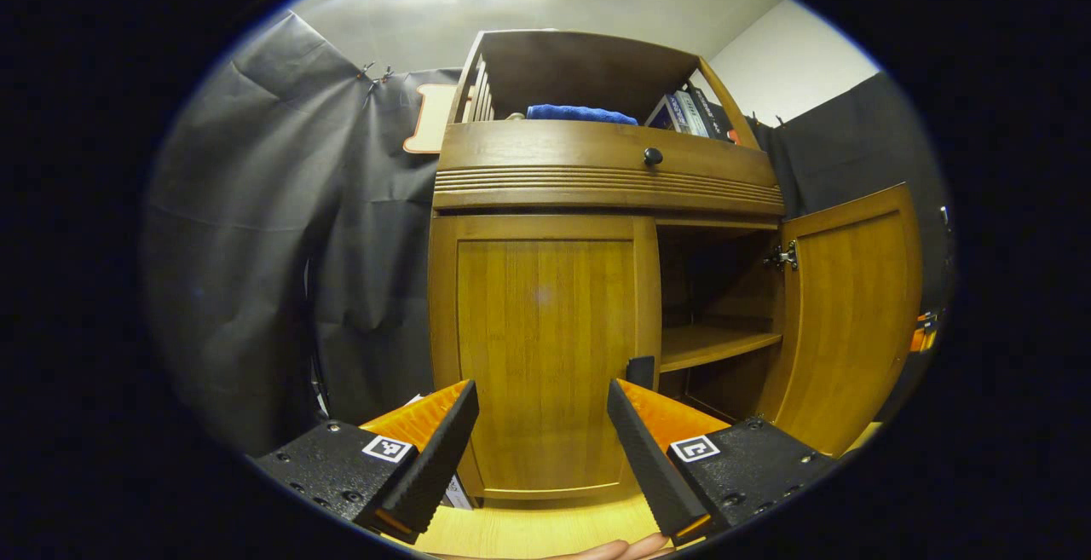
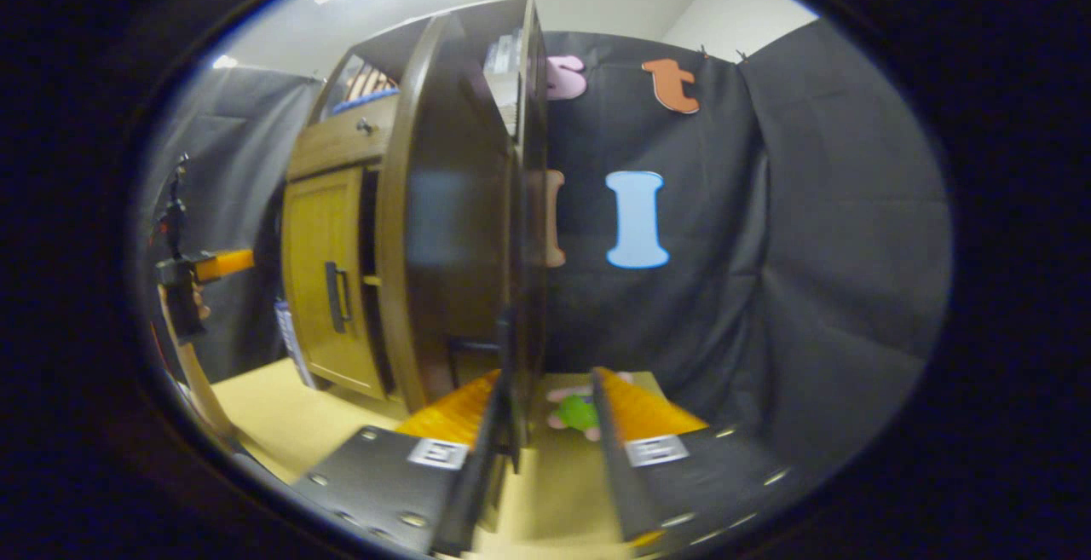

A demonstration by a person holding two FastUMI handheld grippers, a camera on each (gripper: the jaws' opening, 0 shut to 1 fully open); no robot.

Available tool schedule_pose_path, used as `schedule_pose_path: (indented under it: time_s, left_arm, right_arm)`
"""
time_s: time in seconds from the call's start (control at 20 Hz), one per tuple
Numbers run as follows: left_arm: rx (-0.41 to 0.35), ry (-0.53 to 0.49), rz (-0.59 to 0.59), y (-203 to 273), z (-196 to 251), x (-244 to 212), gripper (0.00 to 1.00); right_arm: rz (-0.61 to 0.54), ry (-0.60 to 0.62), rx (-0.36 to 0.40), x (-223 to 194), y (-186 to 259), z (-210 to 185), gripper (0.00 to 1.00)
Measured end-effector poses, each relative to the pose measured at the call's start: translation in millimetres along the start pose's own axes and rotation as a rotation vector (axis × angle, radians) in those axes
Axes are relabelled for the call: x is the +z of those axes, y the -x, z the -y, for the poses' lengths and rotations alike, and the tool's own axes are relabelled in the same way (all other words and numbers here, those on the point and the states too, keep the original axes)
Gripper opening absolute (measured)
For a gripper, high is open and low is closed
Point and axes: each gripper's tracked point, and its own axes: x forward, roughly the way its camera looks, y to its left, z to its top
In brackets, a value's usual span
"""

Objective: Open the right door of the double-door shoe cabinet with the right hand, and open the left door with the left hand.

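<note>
In the left gripper view the wooden shoe cabinet [image 1: 597, 189] faces me. Its left door [image 1: 545, 347] is closed, with a black handle [image 1: 640, 371] at its right edge. The right door [image 1: 852, 313] stands swung out, showing a shelf [image 1: 716, 343] inside. My left gripper [image 1: 542, 385] is open in front of the left door, its right finger just below the handle, apart from it. In the right gripper view the right door [image 2: 452, 219] is seen nearly edge-on and blurred. My right gripper [image 2: 550, 381] is open, and the door's edge runs along its left finger [image 2: 477, 424].
A drawer with a black knob [image 1: 653, 156] sits above the doors. A blue cloth [image 1: 580, 113] and books [image 1: 690, 112] lie on the top shelf. A green and pink toy [image 2: 578, 412] rests on the light wooden table [image 2: 281, 415] past the right door. The left gripper [image 2: 183, 283] shows far left.
</note>
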Motion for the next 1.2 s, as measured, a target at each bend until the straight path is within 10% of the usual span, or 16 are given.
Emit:
schedule_pose_path:
  time_s: [0.1, 0.15, 0.85, 1.2]
  left_arm:
    - [0.000, -0.004, -0.017, -4, 5, -6, 0.90]
    - [-0.002, -0.014, -0.021, -7, 8, -8, 0.90]
    - [-0.070, 0.015, -0.086, -88, 76, -64, 0.91]
    - [-0.066, -0.025, -0.098, -128, 100, -77, 0.91]
  right_arm:
    - [0.004, -0.024, -0.047, -6, 5, 13, 0.97]
    - [0.005, -0.020, -0.048, -11, 8, 11, 0.99]
    - [0.230, -0.025, -0.219, 93, 100, -36, 0.96]
    - [0.183, -0.339, -0.178, 108, 103, -119, 0.97]
